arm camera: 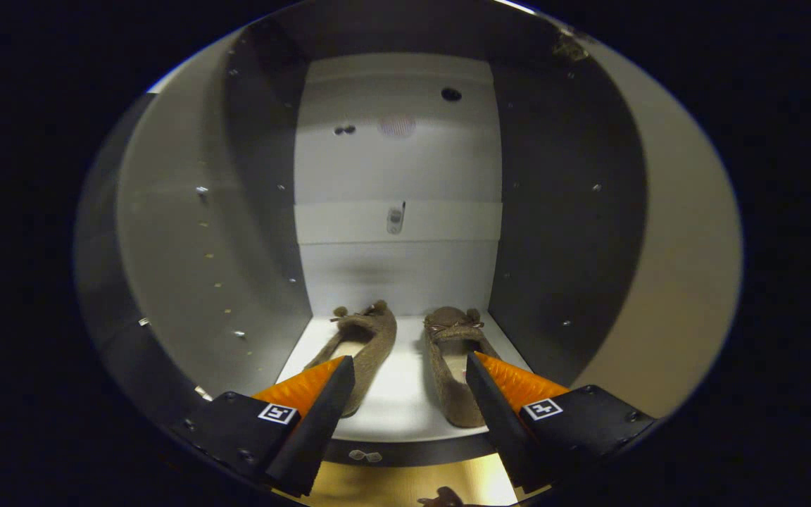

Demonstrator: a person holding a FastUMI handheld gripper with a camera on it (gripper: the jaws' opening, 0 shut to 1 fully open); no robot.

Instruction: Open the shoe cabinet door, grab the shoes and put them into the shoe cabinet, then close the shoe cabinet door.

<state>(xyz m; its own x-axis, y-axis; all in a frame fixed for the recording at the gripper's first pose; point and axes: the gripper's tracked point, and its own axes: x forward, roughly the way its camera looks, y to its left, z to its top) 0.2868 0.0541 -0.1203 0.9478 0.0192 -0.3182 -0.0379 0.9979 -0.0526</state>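
Observation:
Two brown fuzzy slip-on shoes lie side by side on the white bottom shelf (405, 394) inside the shoe cabinet, toes toward the back wall. The left shoe (367, 345) sits just beyond my left finger, the right shoe (451, 366) just beyond my right finger. My gripper (411, 366) is open at the cabinet's mouth, its fingers spread wide with nothing between them but the bare shelf strip between the shoes. Each fingertip overlaps the heel end of a shoe in view; whether they touch I cannot tell.
The cabinet's dark side walls (560, 232) rise on both sides, with a white back panel (398, 169) carrying a small fitting. The open door (166, 239) stands at the left. A wooden floor (405, 482) shows below the shelf's front edge.

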